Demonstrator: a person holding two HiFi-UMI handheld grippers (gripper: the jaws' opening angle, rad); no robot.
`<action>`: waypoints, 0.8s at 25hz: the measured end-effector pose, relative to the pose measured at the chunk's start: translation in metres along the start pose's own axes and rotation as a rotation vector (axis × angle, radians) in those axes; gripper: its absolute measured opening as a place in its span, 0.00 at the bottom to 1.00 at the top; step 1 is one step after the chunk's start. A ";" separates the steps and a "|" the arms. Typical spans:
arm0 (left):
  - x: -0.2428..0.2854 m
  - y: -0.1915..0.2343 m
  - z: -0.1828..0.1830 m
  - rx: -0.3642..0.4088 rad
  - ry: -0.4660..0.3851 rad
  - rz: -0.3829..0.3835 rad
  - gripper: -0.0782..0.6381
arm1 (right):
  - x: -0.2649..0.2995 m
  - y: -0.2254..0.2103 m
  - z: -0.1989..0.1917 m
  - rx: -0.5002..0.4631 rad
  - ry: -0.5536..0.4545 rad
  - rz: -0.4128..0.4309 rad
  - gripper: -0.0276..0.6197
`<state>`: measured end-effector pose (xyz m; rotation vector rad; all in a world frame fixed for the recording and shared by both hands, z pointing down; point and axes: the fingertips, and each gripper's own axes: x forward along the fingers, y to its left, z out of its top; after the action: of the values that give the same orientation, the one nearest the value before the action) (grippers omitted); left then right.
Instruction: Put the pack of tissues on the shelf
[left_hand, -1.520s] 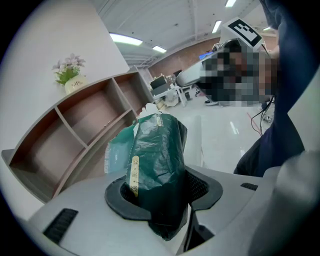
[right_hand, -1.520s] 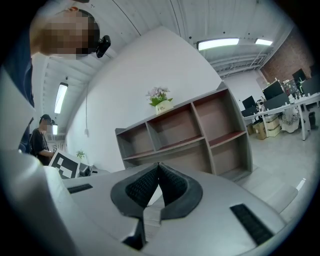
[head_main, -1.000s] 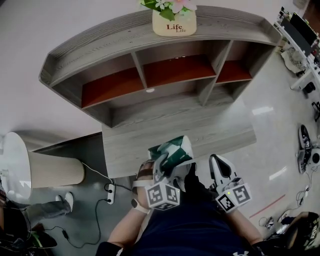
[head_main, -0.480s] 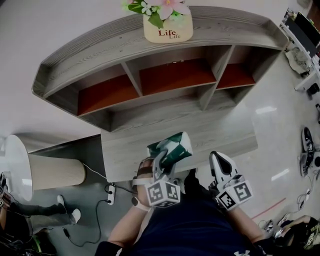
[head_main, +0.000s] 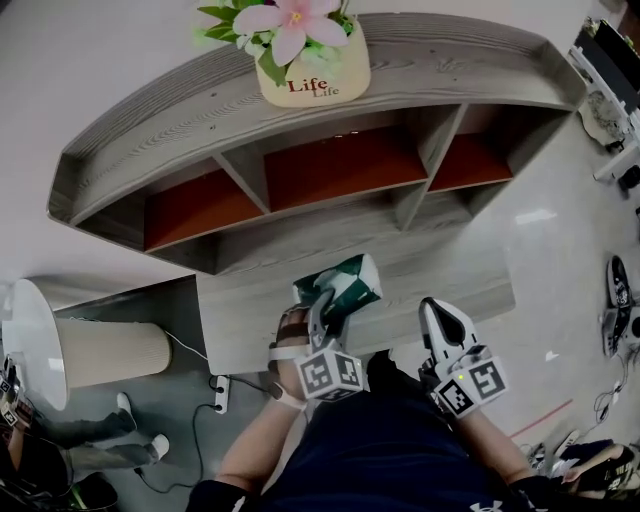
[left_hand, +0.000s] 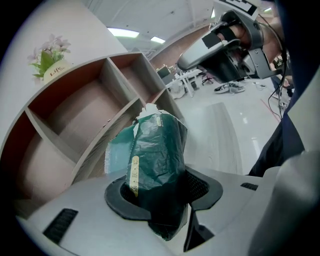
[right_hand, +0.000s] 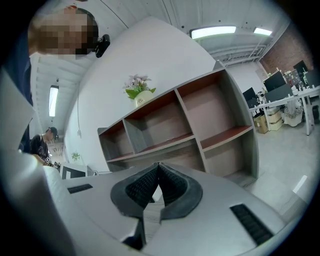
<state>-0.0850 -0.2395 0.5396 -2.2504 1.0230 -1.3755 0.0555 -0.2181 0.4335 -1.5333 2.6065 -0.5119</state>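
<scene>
A green and white pack of tissues (head_main: 341, 287) is clamped in my left gripper (head_main: 322, 318), above the front half of the grey wooden table (head_main: 440, 272). In the left gripper view the pack of tissues (left_hand: 150, 150) stands up between the dark pads, pointing at the shelf (left_hand: 85, 115). The shelf (head_main: 300, 170) is a grey curved unit with red-lined compartments beyond the table. My right gripper (head_main: 441, 326) is held beside the left one, near the table's front edge, jaws closed with nothing in them (right_hand: 158, 186).
A flower pot (head_main: 310, 60) marked "Life" stands on the shelf's top board. A white lamp shade (head_main: 75, 345) and a power strip (head_main: 220, 385) lie on the floor at left. Shoes (head_main: 620, 305) and cables lie at right.
The view has shifted closer to the shelf, so the flower pot and shelf slid left and down. Both grippers with the pack moved slightly forward over the table.
</scene>
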 end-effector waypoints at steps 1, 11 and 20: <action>0.007 0.001 0.000 0.005 0.005 0.003 0.37 | 0.002 -0.003 0.000 0.003 0.002 0.000 0.05; 0.077 0.014 -0.001 0.083 0.035 0.038 0.37 | 0.021 -0.035 0.003 0.020 0.008 -0.014 0.05; 0.138 0.033 0.001 0.134 0.064 0.058 0.37 | 0.023 -0.057 0.002 0.031 0.025 -0.042 0.05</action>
<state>-0.0590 -0.3611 0.6086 -2.0771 0.9769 -1.4548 0.0919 -0.2638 0.4519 -1.5855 2.5773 -0.5757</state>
